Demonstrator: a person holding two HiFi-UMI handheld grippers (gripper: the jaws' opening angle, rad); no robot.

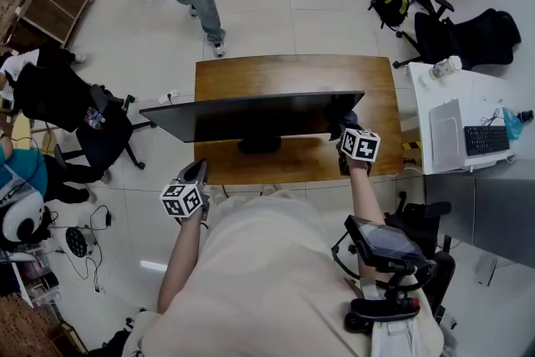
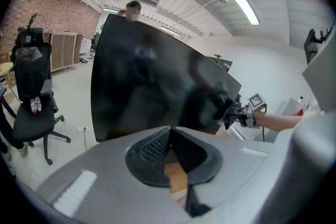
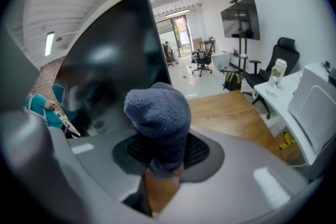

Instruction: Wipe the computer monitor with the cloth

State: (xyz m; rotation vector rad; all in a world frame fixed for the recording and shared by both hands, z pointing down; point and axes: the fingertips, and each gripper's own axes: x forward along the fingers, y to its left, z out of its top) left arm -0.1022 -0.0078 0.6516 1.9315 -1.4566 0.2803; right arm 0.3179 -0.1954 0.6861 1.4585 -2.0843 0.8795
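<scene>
**Fleece cloth clamped beside monitor**

Right gripper: jaws clenched on the blue-grey cloth, which bulges up in a rounded wad past the jaw tips. The dark screen stands directly to this gripper's left, with the cloth at the panel's right-hand edge. Whether cloth and glass touch cannot be told.

Left gripper: jaws closed tip to tip, nothing held between them. The monitor fills the space ahead of it, apart from the jaw tips. The cloth-bearing gripper shows further off on its right side, at the far edge of the screen.

The monitor stands upright on a wooden desk, which lies ahead of and below both grippers. A white table carrying a keyboard stands off to the right gripper's right.
</scene>
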